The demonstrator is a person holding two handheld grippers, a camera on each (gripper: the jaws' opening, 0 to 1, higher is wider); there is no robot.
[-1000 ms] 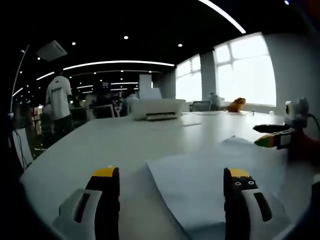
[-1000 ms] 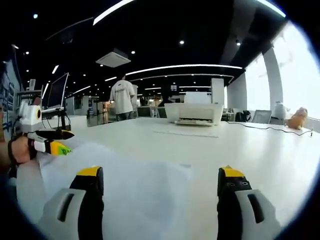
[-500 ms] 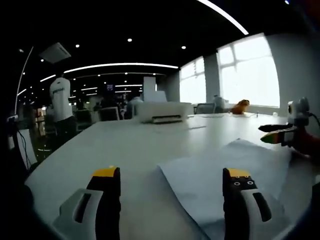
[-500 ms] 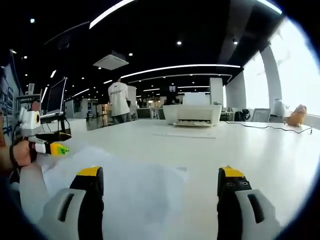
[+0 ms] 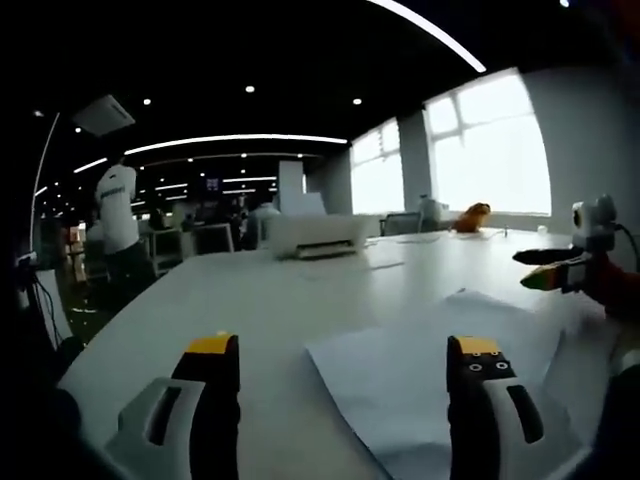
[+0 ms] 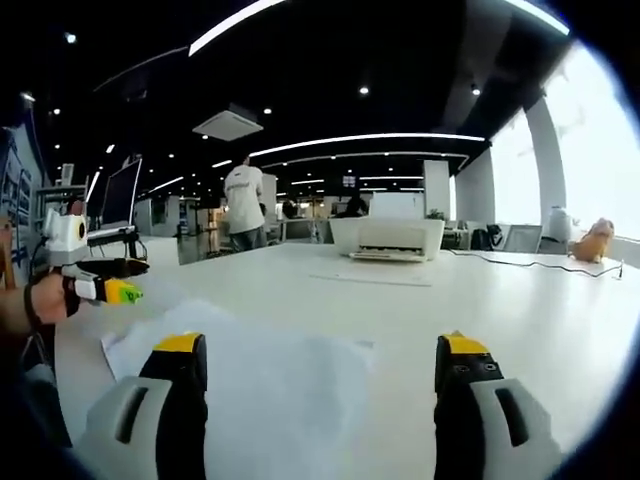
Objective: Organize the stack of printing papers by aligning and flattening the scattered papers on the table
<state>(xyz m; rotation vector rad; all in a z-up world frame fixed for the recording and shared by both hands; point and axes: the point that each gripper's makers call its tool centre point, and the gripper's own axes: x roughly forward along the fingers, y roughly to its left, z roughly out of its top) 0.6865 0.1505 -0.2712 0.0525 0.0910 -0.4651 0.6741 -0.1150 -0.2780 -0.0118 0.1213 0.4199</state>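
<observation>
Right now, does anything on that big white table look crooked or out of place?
The papers lie askew, their edges running diagonal to the table rather than squared up. Otherwise nothing looks spilled or damaged.

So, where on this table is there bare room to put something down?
The table is bare between the papers near the grippers and the white printer at the far side. In the left gripper view, bare table lies left of the papers. The crowded part is near the papers, where the left gripper hovers beside them.
</observation>
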